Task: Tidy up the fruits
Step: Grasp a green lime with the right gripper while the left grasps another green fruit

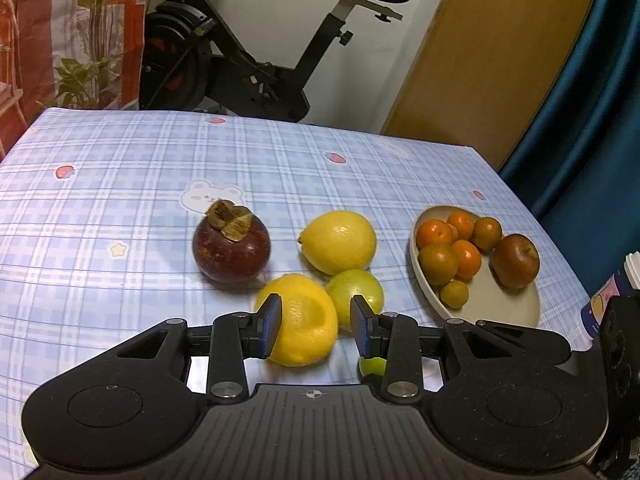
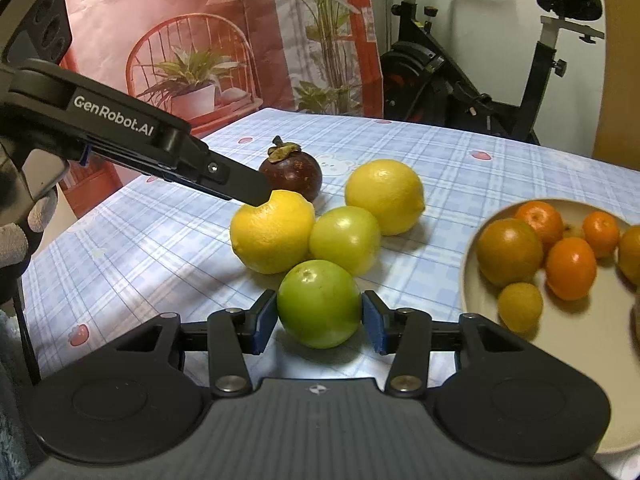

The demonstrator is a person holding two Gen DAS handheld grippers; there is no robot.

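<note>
My right gripper (image 2: 319, 320) is low over the table with a green fruit (image 2: 319, 304) between its blue pads. The fruit rests on the cloth and the pads sit right at its sides without visibly squeezing. My left gripper (image 1: 316, 322) hangs open just over a lemon (image 1: 304, 320), one fingertip (image 2: 256, 196) at that lemon's (image 2: 272, 236) top. A second green fruit (image 2: 346, 240), another lemon (image 2: 386, 196) and a dark mangosteen (image 2: 294, 176) lie close behind. The beige plate (image 1: 500, 304) on the right holds several small oranges and a red apple (image 1: 515, 260).
The checked blue tablecloth (image 1: 120, 184) covers the table, bare at left and far side. A small bottle with a white cap (image 1: 630, 270) stands at the right edge. An exercise bike (image 1: 248, 60) stands behind the table. A gloved hand (image 2: 16, 236) holds the left gripper.
</note>
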